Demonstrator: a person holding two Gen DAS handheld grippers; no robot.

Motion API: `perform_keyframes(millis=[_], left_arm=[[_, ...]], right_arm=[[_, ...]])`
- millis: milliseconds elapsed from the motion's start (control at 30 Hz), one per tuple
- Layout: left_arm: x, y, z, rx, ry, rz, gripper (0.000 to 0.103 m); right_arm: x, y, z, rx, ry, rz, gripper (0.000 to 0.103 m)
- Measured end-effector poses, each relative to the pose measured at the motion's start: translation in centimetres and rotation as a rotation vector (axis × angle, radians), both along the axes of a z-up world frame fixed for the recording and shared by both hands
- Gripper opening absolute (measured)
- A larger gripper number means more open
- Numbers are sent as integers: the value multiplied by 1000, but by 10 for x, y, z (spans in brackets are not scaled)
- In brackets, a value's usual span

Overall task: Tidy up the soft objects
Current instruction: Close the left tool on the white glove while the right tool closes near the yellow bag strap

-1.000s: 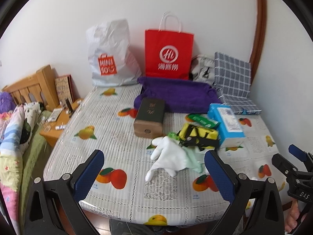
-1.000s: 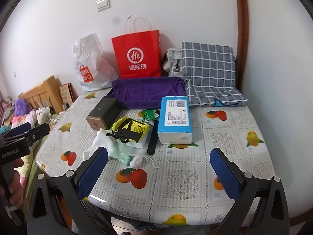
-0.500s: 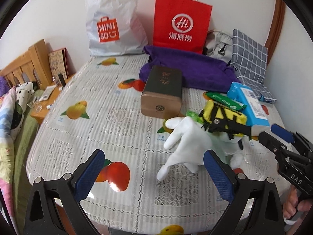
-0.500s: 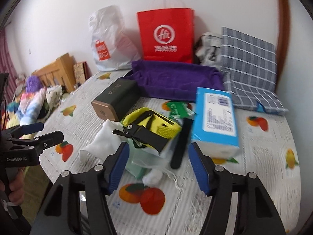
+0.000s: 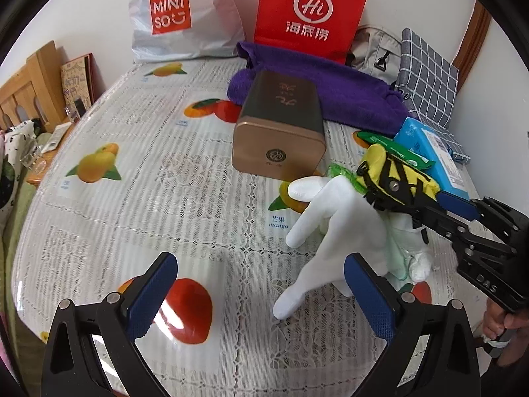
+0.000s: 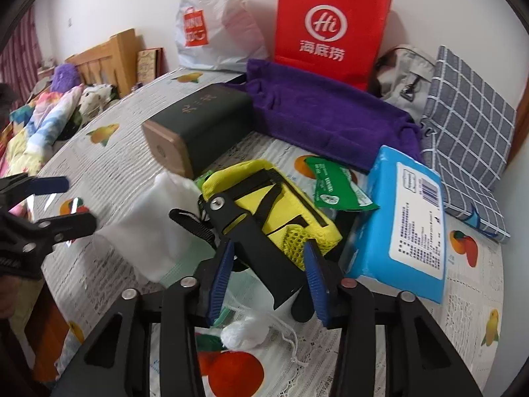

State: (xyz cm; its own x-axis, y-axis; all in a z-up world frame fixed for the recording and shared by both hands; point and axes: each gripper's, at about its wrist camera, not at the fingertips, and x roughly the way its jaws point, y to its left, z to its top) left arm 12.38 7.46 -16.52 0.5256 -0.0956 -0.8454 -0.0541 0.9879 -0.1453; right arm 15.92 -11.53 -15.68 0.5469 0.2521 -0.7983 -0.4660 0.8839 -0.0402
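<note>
1. Two tools work over the bench point(image 5: 139, 152). The right tool point(image 6: 267, 274) has just been closing; its blue pads straddle the black flap of a yellow-and-black pouch point(image 6: 274, 198), and whether they press it I cannot tell.
2. Just left of that tool lies a white glove point(image 6: 152, 218); a white drawstring ball point(image 6: 244, 332) sits right under it; a blue tissue pack point(image 6: 406, 225) lies to its right.
3. The left tool point(image 5: 261, 294) hangs released, jaws wide, with the glove's fingers point(image 5: 297, 291) beside its right pad.
4. Beyond stands a brown box point(image 5: 281, 135), then a purple towel point(image 5: 330, 89).
</note>
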Motion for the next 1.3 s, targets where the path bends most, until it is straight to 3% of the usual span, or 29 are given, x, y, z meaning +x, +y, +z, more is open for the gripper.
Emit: perform_keyframes(millis=[267, 333, 400, 467, 733, 900, 1033, 1067, 1100, 1300], left_arm=[[5, -3, -7, -20, 13, -19, 101], [4, -4, -6, -13, 11, -24, 101], [1, -5, -3, -5, 7, -21, 101], [-1, -5, -2, -5, 4, -16, 101], [-8, -10, 2, 14, -1, -23, 101], [-10, -11, 5, 18, -5, -20, 101], [-8, -12, 3, 18, 0, -17, 101], [-7, -12, 2, 21, 2, -19, 101], [-6, -13, 1, 23, 3, -21, 101], [1, -20, -4, 14, -5, -42, 101]], right_arm=[[-10, 0, 0, -18, 13, 35, 24], [-14, -1, 1, -7, 9, 40, 18], [-18, -5, 2, 19, 21, 37, 6], [-23, -11, 2, 49, 32, 23, 4], [-27, -31, -8, 163, 70, -30, 5], [-19, -29, -13, 228, 85, -65, 41], [-16, -17, -23, 226, 62, -95, 41], [-14, -15, -26, 220, 67, -103, 34], [-13, -12, -30, 216, 76, -104, 20], [-26, -26, -28, 244, 63, -107, 19]])
